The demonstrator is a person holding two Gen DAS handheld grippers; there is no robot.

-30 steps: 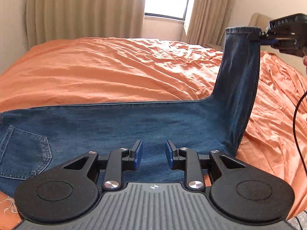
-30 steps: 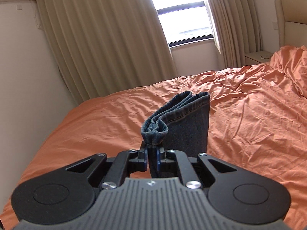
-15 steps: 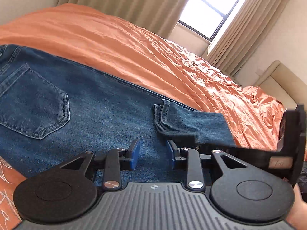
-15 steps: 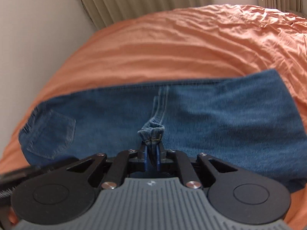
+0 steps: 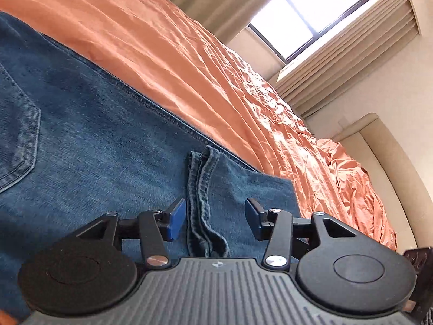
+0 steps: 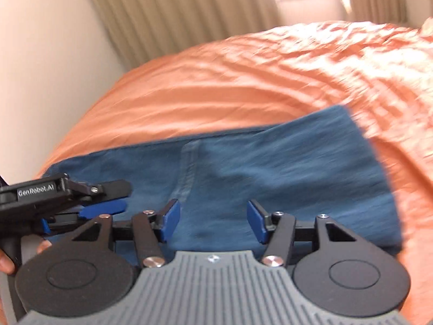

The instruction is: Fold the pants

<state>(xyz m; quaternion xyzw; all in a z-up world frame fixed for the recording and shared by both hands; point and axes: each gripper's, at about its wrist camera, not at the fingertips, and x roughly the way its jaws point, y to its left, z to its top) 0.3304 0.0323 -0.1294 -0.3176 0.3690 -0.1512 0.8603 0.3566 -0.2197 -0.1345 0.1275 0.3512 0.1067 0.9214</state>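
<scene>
Blue denim pants (image 5: 102, 146) lie flat on the orange bed (image 5: 205, 86), legs folded back over the upper part; they also show in the right wrist view (image 6: 284, 168). The leg hem (image 5: 201, 189) lies across the pants, with a back pocket (image 5: 19, 135) at the left. My left gripper (image 5: 215, 220) is open, its fingers straddling the hem just above the cloth. My right gripper (image 6: 212, 220) is open and empty above the folded pants. The left gripper also shows in the right wrist view (image 6: 105, 199), at the left, low over the denim.
The orange sheet (image 6: 257, 81) is wrinkled around the pants. Beige curtains (image 6: 176, 10) and a window (image 5: 305, 16) stand beyond the bed. A beige headboard (image 5: 389, 157) is at the right. A wall (image 6: 40, 67) runs along the bed's left side.
My right gripper brought the leg hem down onto the pants, opened and let it go. My left gripper opened wider and moved over the laid hem.
</scene>
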